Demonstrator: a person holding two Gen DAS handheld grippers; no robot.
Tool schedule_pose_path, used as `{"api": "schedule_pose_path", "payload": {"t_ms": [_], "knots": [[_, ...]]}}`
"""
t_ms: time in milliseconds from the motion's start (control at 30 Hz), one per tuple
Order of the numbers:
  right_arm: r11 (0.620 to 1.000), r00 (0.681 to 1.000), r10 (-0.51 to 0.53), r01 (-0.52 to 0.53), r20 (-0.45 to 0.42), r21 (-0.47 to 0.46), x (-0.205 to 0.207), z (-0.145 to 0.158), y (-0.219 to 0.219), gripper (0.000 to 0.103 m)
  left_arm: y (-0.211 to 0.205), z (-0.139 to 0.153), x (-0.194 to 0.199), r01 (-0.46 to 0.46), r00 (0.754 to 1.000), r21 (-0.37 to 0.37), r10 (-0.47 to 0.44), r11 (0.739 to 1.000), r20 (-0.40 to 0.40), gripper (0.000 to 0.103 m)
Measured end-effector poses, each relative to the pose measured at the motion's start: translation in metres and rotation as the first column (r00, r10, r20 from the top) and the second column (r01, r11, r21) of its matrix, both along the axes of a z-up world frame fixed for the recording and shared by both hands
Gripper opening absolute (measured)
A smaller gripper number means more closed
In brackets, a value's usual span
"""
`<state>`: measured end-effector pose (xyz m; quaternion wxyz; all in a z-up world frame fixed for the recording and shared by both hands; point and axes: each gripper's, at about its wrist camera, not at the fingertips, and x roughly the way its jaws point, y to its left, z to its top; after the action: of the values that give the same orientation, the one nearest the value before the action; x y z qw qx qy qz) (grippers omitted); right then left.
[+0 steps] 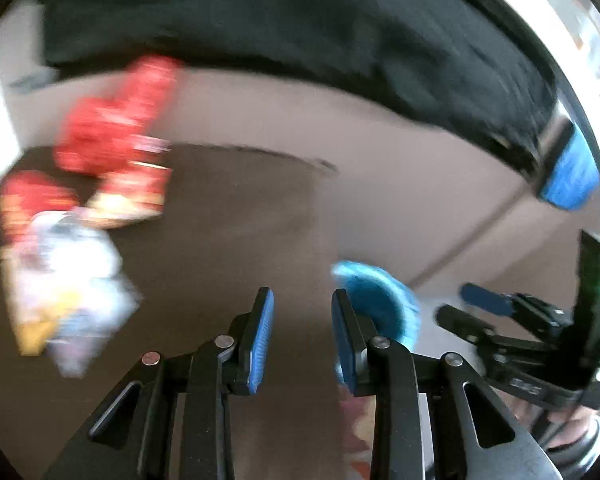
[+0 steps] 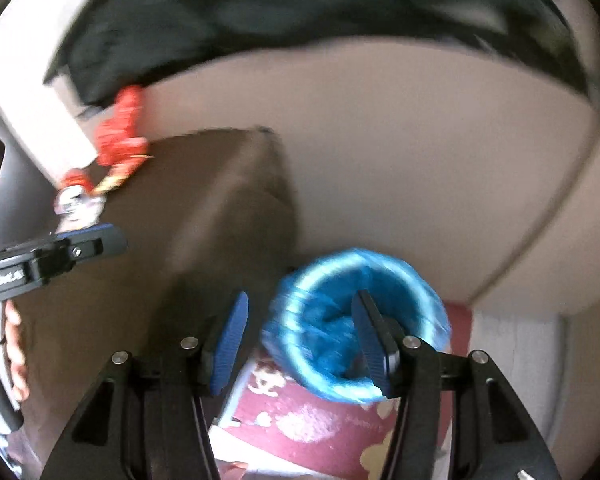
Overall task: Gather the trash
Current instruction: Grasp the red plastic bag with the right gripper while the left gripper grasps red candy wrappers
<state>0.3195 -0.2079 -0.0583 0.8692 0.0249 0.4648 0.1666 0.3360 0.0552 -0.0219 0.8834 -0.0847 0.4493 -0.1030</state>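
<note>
Both views are pretty smeared with motion blur, so take the fine detail with a grain of salt. Biggest thing is the dark fabric mass (image 1: pixel 300 20) slumped across the top over a pale beige floor (image 2: pixel 400 160). Below that there's a flat brown table (image 1: pixel 220 240) with a squared-off corner. Off its edge sits a round bin lined with a crinkly blue plastic bag (image 2: pixel 332 332), standing on a maroon rug (image 2: pixel 300 420) with cream flower shapes.

The trash itself is on the far left part of the table: shiny red snack wrappers (image 1: pixel 116 136) crumpled together, and right beside them a white-and-yellow packet (image 1: pixel 68 292) (there's printing on all of them but it's too blurry to read).

The left gripper (image 1: pixel 302 340) hovers over the table with its ribbed blue pads (image 1: pixel 260 340) parted wide, nothing between them. The right gripper (image 2: pixel 304 344) hangs above the bin, tilted down at it, jaws spread wide and empty as well. Some white lettering on the left gripper's side shows in the right view, unreadable.
</note>
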Motion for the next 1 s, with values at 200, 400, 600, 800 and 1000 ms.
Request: {"api": "schedule_pose_path", "payload": {"t_ms": [200, 400, 600, 800, 1000], "knots": [[0.971, 0.966, 0.240, -0.237, 0.093, -0.037, 0.005, 0.033, 0.121, 0.052, 0.120, -0.005, -0.024, -0.190, 0.982, -0.008, 0.190, 0.982, -0.001, 0.031], [0.929, 0.919, 0.371, -0.369, 0.132, -0.038, 0.043, 0.045, 0.219, 0.050, 0.208, -0.035, -0.041, -0.297, 0.955, -0.047, 0.296, 0.954, -0.039, 0.031], [0.909, 0.889, 0.412, -0.385, 0.200, -0.159, 0.094, 0.052, 0.292, 0.050, 0.253, -0.058, -0.044, -0.338, 0.941, -0.098, 0.332, 0.936, -0.070, 0.031], [0.881, 0.870, 0.459, -0.418, 0.182, -0.223, 0.154, 0.048, 0.349, 0.050, 0.271, -0.066, -0.041, -0.343, 0.939, -0.139, 0.333, 0.929, -0.087, 0.031], [0.885, 0.904, 0.425, -0.405, 0.044, -0.229, 0.183, 0.018, 0.357, 0.030, 0.272, -0.064, -0.036, -0.333, 0.943, -0.163, 0.325, 0.929, -0.076, 0.031]]}}
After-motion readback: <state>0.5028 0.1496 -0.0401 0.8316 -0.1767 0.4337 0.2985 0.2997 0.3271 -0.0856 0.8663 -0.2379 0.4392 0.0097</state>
